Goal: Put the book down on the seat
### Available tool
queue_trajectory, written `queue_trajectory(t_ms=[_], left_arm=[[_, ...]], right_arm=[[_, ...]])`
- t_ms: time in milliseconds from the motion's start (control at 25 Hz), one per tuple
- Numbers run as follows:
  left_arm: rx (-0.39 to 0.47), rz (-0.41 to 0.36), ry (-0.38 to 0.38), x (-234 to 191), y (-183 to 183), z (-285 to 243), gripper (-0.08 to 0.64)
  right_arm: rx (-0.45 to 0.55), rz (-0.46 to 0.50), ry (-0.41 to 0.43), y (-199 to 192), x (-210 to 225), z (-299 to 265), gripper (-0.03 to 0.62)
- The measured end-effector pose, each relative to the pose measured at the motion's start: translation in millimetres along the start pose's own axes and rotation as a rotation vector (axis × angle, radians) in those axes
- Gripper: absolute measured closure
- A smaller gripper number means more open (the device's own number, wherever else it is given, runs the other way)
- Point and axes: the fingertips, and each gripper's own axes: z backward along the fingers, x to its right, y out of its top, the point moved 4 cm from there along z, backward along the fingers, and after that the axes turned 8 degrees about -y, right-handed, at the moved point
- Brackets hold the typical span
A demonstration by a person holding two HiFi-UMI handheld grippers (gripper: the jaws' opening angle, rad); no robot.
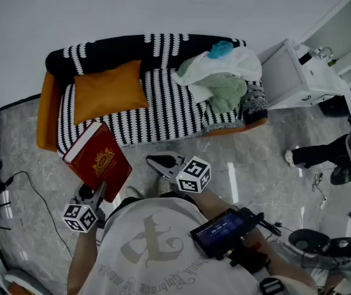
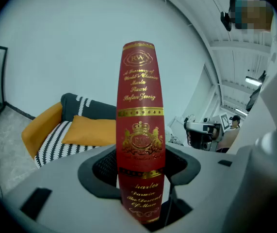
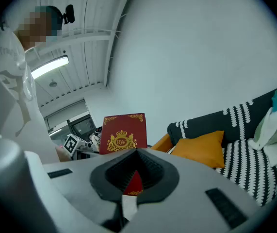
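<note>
A thick red book [image 1: 98, 158] with gold print hangs over the floor just in front of the sofa's left end. My left gripper [image 1: 97, 193] is shut on its lower end; in the left gripper view the book's spine [image 2: 140, 106] stands upright between the jaws of that left gripper [image 2: 140, 171]. The seat [image 1: 163, 109] has a black-and-white striped cover. My right gripper [image 1: 152, 161] hovers to the right of the book, jaws together and holding nothing. From the right gripper [image 3: 136, 154] view the book's cover [image 3: 122, 132] shows just beyond the tips.
An orange cushion [image 1: 109, 91] lies on the seat's left half and a pile of clothes [image 1: 221, 78] on its right end. A white cabinet [image 1: 298, 72] stands to the right of the sofa. A cable [image 1: 34, 195] runs over the floor at the left.
</note>
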Motion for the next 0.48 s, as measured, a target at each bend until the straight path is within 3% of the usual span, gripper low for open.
queue_trajectory(t_ms=[320,480], left_arm=[[0.009,-0.035,0.0,9,9,-8,0.318],[0.007,-0.036,-0.009,10,5,-10,0.318]], right_arm=[[0.061,-0.023,0.047,12,2,4,0.578],[0.038,-0.008,0.031,5,4,2,0.578]])
